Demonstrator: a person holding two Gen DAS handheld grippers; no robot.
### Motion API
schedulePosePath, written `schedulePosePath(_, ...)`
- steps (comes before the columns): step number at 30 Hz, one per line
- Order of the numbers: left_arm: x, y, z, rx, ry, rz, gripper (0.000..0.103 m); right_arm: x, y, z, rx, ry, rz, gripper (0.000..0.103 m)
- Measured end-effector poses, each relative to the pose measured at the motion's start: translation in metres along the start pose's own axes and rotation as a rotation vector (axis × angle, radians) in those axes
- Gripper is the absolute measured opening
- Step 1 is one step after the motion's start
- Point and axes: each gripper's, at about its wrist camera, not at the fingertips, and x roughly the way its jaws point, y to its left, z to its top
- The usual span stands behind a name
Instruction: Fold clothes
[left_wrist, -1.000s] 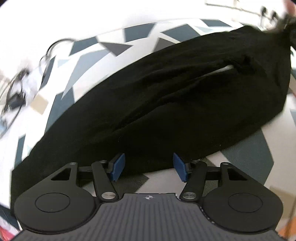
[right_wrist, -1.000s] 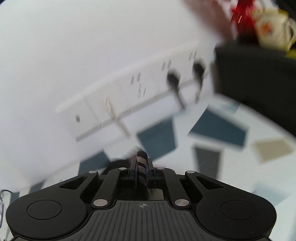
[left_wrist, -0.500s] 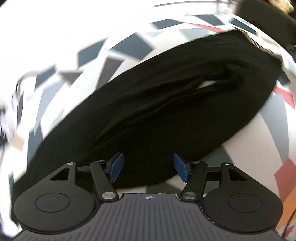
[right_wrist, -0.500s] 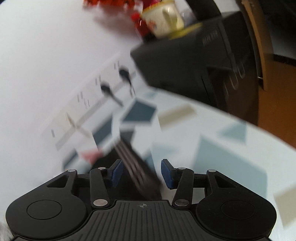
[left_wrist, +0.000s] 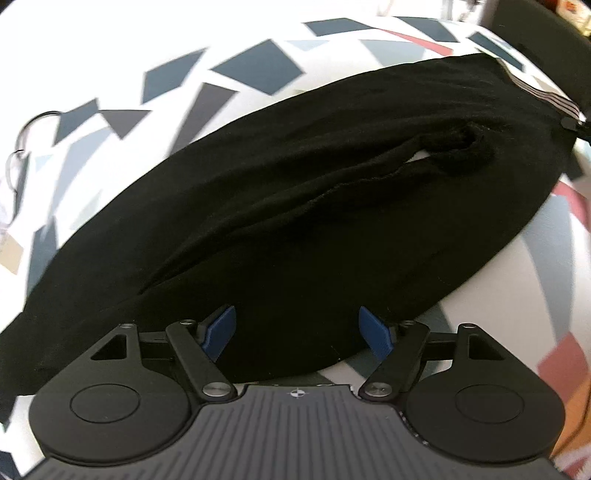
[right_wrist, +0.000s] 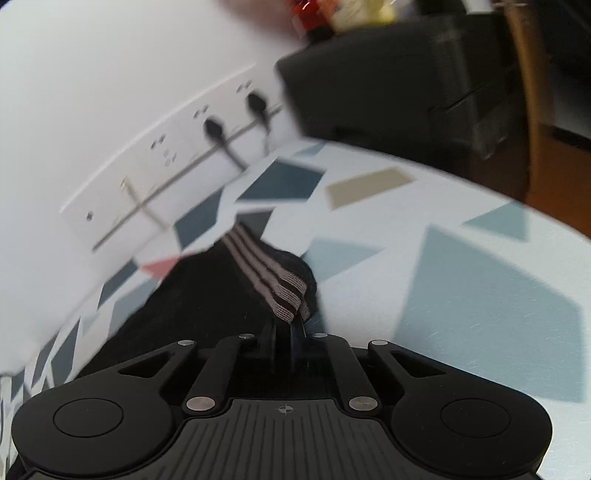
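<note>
Through the left wrist camera we look down on a black garment (left_wrist: 314, 206) lying stretched across a table (left_wrist: 240, 70) covered in a white cloth with blue, grey and red angular shapes. The garment runs from the lower left to the upper right of the view, with a long fold or opening along its middle. At its far upper right end we see a striped band (left_wrist: 532, 92), just beside a dark piece of the other tool at the view's edge. Our left gripper (left_wrist: 299, 332) hangs over the near edge of the garment with its two blue-tipped fingers (left_wrist: 220, 328) spread wide apart, holding nothing. Past the garment's left end, thin wire rings lie on the cloth, too blurred to name.

Through the right wrist camera we see the same garment (right_wrist: 207, 295) from its other end, trailing away to the lower left. Our right gripper (right_wrist: 290, 328) has its fingers pressed together on the end of the striped band (right_wrist: 269, 277), which rises just in front of them. Beyond the garment, the table (right_wrist: 461, 266) meets a white wall with a row of sockets (right_wrist: 177, 155) and two dark plugs. To the right of the sockets stands a large black box (right_wrist: 406, 81).
</note>
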Motion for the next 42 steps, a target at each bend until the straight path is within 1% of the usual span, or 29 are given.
schedulePosePath(2, -0.001, -0.009, -0.004, 0.009, 0.001, -0.053, 0.076, -0.013, -0.013, 0.003, 0.019, -0.023, -0.044, 0.006)
schedulePosePath(4, -0.004, -0.025, -0.010, 0.076, -0.012, -0.108, 0.076, -0.024, -0.035, 0.005, 0.051, -0.020, -0.106, 0.006)
schedulePosePath(6, -0.009, -0.038, -0.016, 0.134, -0.019, -0.176, 0.076, -0.033, -0.058, 0.008, 0.084, 0.006, -0.186, 0.007)
schedulePosePath(7, -0.011, -0.041, -0.019, 0.137, -0.019, -0.209, 0.076, -0.039, -0.067, 0.010, 0.103, 0.004, -0.215, 0.009)
schedulePosePath(8, -0.014, -0.041, -0.022, 0.125, -0.014, -0.222, 0.076, -0.046, -0.071, 0.013, 0.112, 0.002, -0.256, 0.021)
schedulePosePath(9, -0.017, -0.040, -0.023, 0.103, -0.003, -0.211, 0.076, -0.052, -0.070, 0.016, 0.112, -0.012, -0.294, 0.025)
schedulePosePath(10, -0.021, -0.037, -0.024, 0.085, -0.001, -0.174, 0.076, -0.062, -0.064, 0.019, 0.103, -0.050, -0.305, 0.029)
schedulePosePath(11, -0.027, -0.034, -0.025, 0.074, -0.014, -0.137, 0.079, -0.060, -0.051, 0.015, 0.078, -0.039, -0.278, 0.030)
schedulePosePath(12, -0.033, -0.025, -0.027, 0.035, -0.032, -0.120, 0.082, -0.055, -0.037, 0.010, 0.050, -0.016, -0.245, 0.032)
schedulePosePath(16, -0.057, 0.016, -0.037, -0.136, -0.108, -0.065, 0.083, -0.037, 0.022, -0.010, -0.060, 0.074, -0.111, 0.038)
schedulePosePath(18, -0.060, 0.047, -0.046, -0.259, -0.127, -0.015, 0.084, -0.027, 0.051, -0.021, -0.115, 0.118, -0.045, 0.042)
schedulePosePath(20, -0.064, 0.080, -0.056, -0.382, -0.138, 0.048, 0.084, -0.018, 0.080, -0.031, -0.170, 0.163, 0.023, 0.042)
schedulePosePath(22, -0.068, 0.122, -0.074, -0.561, -0.138, 0.099, 0.083, -0.009, 0.110, -0.041, -0.224, 0.207, 0.090, 0.042)
schedulePosePath(23, -0.070, 0.144, -0.085, -0.666, -0.143, 0.105, 0.083, -0.004, 0.124, -0.046, -0.252, 0.230, 0.124, 0.042)
schedulePosePath(24, -0.073, 0.167, -0.098, -0.790, -0.149, 0.097, 0.082, 0.001, 0.139, -0.051, -0.279, 0.252, 0.157, 0.042)
schedulePosePath(25, -0.074, 0.189, -0.112, -0.920, -0.153, 0.082, 0.079, 0.005, 0.154, -0.057, -0.306, 0.274, 0.191, 0.042)
schedulePosePath(26, -0.073, 0.206, -0.122, -1.026, -0.166, 0.060, 0.071, 0.010, 0.168, -0.062, -0.333, 0.296, 0.225, 0.042)
schedulePosePath(27, -0.072, 0.220, -0.130, -1.103, -0.185, 0.030, 0.070, 0.013, 0.178, -0.067, -0.340, 0.300, 0.216, 0.042)
schedulePosePath(29, -0.065, 0.237, -0.136, -1.177, -0.210, -0.013, 0.070, 0.018, 0.196, -0.078, -0.345, 0.294, 0.165, 0.043)
schedulePosePath(30, -0.062, 0.245, -0.139, -1.211, -0.222, -0.034, 0.070, 0.014, 0.202, -0.082, -0.346, 0.286, 0.136, 0.044)
schedulePosePath(33, -0.049, 0.259, -0.136, -1.237, -0.240, -0.074, 0.070, 0.017, 0.217, -0.091, -0.342, 0.290, 0.083, 0.047)
schedulePosePath(34, -0.045, 0.263, -0.134, -1.244, -0.245, -0.088, 0.069, 0.018, 0.222, -0.095, -0.346, 0.294, 0.071, 0.050)
schedulePosePath(35, -0.041, 0.268, -0.133, -1.252, -0.251, -0.101, 0.067, 0.020, 0.228, -0.099, -0.355, 0.291, 0.062, 0.053)
schedulePosePath(36, -0.037, 0.272, -0.132, -1.259, -0.256, -0.114, 0.062, 0.020, 0.233, -0.101, -0.364, 0.289, 0.055, 0.054)
schedulePosePath(38, -0.028, 0.281, -0.130, -1.274, -0.268, -0.141, 0.060, 0.020, 0.240, -0.106, -0.378, 0.288, 0.043, 0.055)
schedulePosePath(40, -0.023, 0.289, -0.128, -1.271, -0.256, -0.149, 0.055, 0.020, 0.244, -0.111, -0.388, 0.277, 0.029, 0.057)
schedulePosePath(41, -0.021, 0.291, -0.127, -1.270, -0.254, -0.153, 0.049, 0.020, 0.246, -0.114, -0.393, 0.271, 0.022, 0.059)
schedulePosePath(42, -0.021, 0.293, -0.127, -1.268, -0.256, -0.152, 0.034, 0.020, 0.247, -0.116, -0.403, 0.263, 0.017, 0.060)
